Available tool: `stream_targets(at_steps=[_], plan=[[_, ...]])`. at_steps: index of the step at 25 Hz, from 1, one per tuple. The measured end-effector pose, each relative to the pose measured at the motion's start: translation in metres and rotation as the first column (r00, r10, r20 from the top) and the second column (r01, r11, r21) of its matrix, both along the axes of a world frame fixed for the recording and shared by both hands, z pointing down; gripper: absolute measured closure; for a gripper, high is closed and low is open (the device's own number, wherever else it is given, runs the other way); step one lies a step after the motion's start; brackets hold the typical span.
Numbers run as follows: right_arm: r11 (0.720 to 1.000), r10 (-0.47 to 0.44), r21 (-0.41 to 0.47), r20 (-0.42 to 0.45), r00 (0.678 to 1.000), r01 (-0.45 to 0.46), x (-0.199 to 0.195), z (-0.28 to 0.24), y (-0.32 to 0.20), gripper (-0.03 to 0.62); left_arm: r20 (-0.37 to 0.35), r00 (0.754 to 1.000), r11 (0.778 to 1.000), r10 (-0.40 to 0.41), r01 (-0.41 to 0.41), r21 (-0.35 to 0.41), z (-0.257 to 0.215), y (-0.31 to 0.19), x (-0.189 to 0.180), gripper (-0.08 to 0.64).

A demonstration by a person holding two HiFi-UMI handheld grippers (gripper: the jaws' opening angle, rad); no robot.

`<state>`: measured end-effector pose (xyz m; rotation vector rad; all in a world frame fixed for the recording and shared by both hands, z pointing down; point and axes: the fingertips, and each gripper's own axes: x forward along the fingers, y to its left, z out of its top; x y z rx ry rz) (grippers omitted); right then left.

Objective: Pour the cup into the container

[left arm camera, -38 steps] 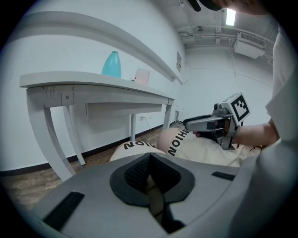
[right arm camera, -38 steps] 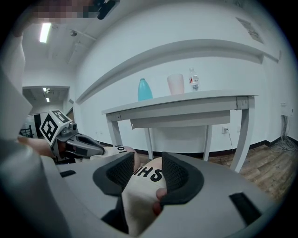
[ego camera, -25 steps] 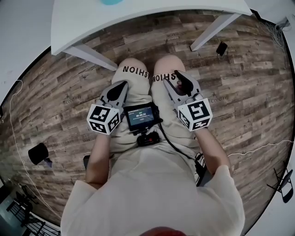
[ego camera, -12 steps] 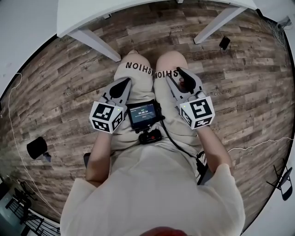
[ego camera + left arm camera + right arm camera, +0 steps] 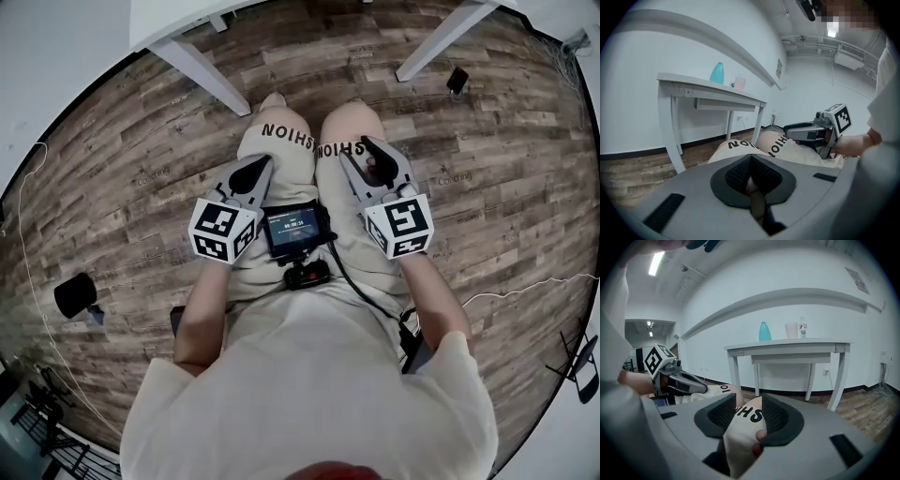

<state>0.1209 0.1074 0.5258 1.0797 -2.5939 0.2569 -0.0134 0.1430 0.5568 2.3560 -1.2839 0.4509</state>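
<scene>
Far ahead stands a white table with a pale translucent cup and, to its left, a teal container; both also show in the left gripper view, cup and container. Both grippers hover over the seated person's thighs, well short of the table. My left gripper has its pads together with nothing in them. My right gripper stands open; only the trouser leg shows through the gap.
A clear bottle stands right of the cup. A small screen device lies on the lap between the grippers. White table legs stand ahead on the wood floor. A black object and thin cables lie on the floor.
In the head view the tabletop has slid toward the top edge and the teal container has left the frame. Both grippers shifted slightly up-frame; their jaws look the same.
</scene>
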Motion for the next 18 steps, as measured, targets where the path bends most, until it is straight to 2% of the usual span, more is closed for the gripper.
stream_targets(at_steps=[13,18], plan=[[1.0,0.02,0.002,-0.012,1.0,-0.02,0.005,0.002,0.02,0.419,0.025,0.999,1.0,0.027,-0.027,-0.005,0.003,0.019,0.007,0.549],[1.0,0.023,-0.001,0.005,1.0,-0.023,0.006,-0.006,0.018,0.419,0.076,0.996,0.999,0.04,-0.041,0.007,0.001,0.017,0.01,0.549]])
